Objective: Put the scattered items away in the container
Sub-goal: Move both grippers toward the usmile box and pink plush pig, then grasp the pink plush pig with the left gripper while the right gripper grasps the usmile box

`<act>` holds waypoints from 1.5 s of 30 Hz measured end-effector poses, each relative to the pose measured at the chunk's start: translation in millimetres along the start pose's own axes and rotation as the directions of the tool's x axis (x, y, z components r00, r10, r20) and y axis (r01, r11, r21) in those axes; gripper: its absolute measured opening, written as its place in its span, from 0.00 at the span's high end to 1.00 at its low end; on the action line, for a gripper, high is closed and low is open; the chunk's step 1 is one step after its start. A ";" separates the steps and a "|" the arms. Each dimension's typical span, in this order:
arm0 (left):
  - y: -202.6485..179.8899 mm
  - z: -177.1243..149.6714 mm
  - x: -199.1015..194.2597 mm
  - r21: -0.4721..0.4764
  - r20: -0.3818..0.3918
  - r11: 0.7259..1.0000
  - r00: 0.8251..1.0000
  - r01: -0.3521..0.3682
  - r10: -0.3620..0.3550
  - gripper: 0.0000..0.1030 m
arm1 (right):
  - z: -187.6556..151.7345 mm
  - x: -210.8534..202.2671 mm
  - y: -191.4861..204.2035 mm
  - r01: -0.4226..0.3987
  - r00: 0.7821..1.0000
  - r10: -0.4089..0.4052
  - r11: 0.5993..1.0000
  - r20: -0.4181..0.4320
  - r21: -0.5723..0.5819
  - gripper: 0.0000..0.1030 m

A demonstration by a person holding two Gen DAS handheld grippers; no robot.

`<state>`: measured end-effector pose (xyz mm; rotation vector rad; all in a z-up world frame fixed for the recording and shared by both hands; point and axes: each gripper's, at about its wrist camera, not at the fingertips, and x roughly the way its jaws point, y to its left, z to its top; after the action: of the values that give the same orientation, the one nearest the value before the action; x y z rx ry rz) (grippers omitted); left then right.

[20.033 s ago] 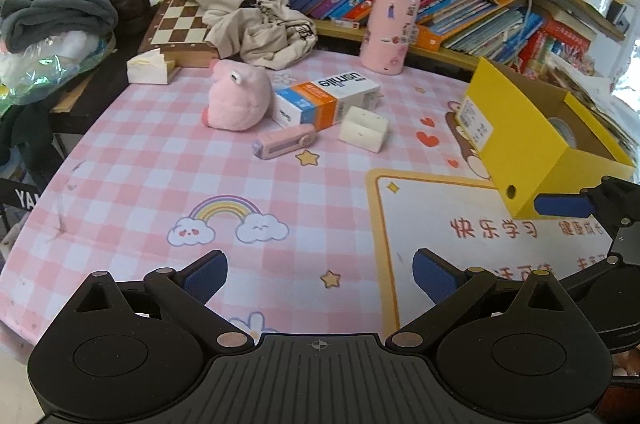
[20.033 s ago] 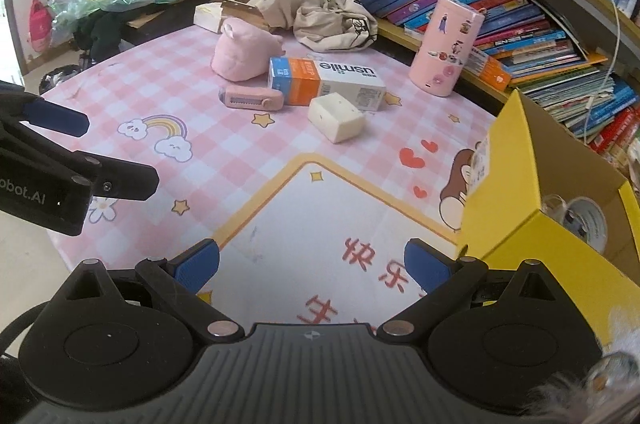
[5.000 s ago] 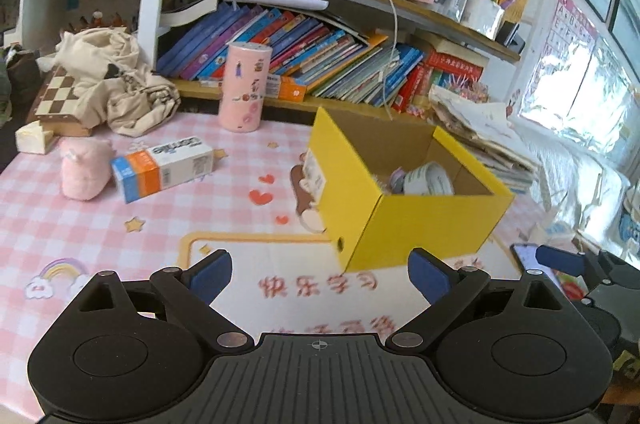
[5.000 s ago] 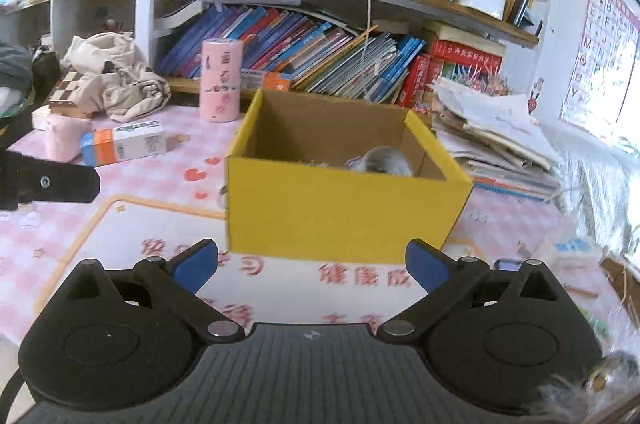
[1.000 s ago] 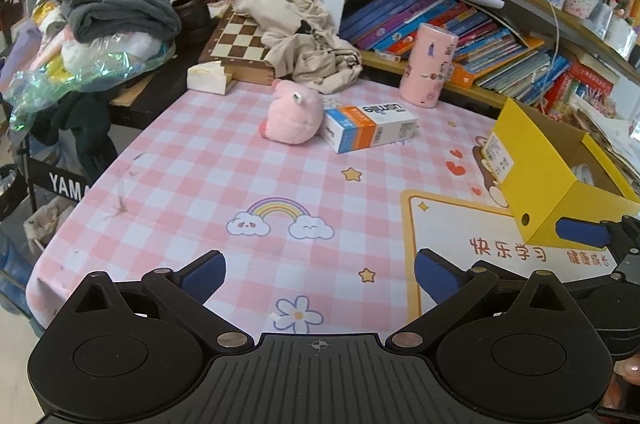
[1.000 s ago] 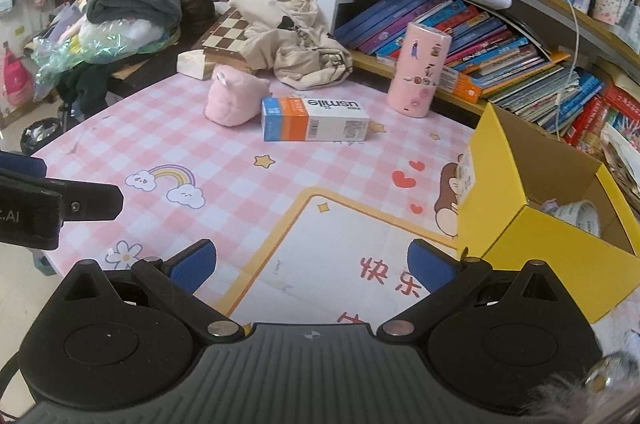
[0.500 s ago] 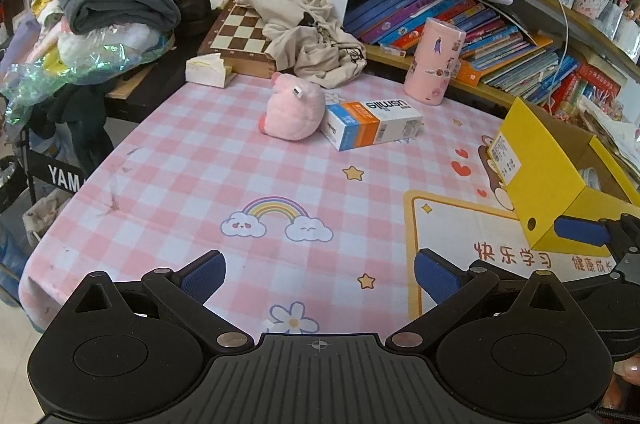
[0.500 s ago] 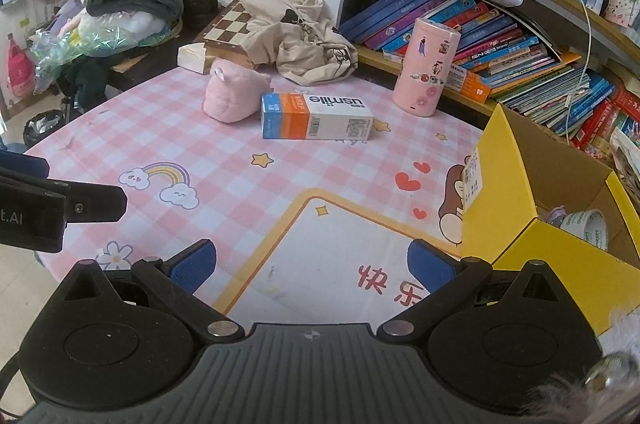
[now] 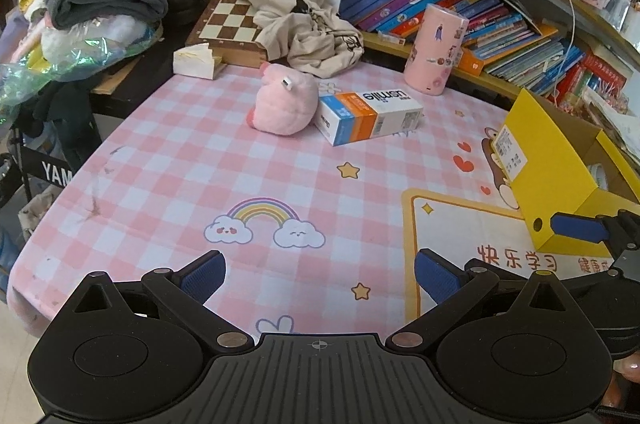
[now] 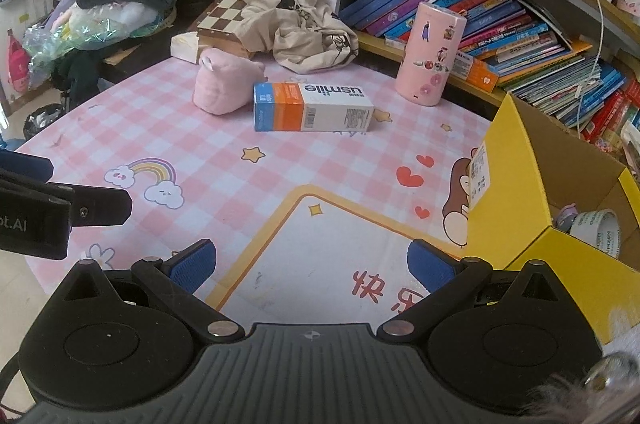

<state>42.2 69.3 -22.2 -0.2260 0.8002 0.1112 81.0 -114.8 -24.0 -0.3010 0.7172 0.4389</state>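
A pink plush pig (image 9: 285, 105) (image 10: 222, 86) lies on the pink checked tablecloth at the far middle. A white, orange and blue usmile box (image 9: 368, 117) (image 10: 313, 107) lies right beside it. The open yellow cardboard box (image 9: 552, 164) (image 10: 532, 184) stands at the right and holds a roll of tape (image 10: 598, 226). My left gripper (image 9: 320, 274) is open and empty above the near cloth. My right gripper (image 10: 311, 264) is open and empty above the white mat, left of the yellow box.
A tall pink canister (image 9: 438, 50) (image 10: 434, 54) stands behind the usmile box. A chessboard (image 9: 228, 20), a beige cloth heap (image 9: 304, 20) and a small white box (image 9: 196, 62) lie at the back. Bookshelves (image 10: 500, 20) line the rear right. The table edge (image 9: 60, 192) drops off at left.
Both grippers have moved forward over the table, so the pig and the usmile box look nearer. Nothing on the table has moved.
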 end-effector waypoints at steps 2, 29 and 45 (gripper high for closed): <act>0.5 1.9 4.1 -0.002 -0.007 1.000 1.000 -0.003 0.003 0.01 | 1.4 5.0 -2.2 -0.004 1.000 0.004 1.000 -0.010 0.005 0.00; 7.9 36.2 44.3 0.000 -0.019 0.998 0.998 -0.064 0.064 0.01 | 34.9 61.9 -11.2 -0.083 0.995 0.082 0.997 -0.049 -0.010 0.00; 3.4 59.7 63.6 0.045 0.008 0.995 0.996 -0.089 0.089 0.01 | 51.8 83.7 -23.0 -0.115 0.992 0.116 0.993 -0.046 0.022 0.00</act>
<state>127.3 87.9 -28.4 -0.1466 0.8066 0.1775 177.3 -89.9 -41.8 -0.2529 0.7873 0.5353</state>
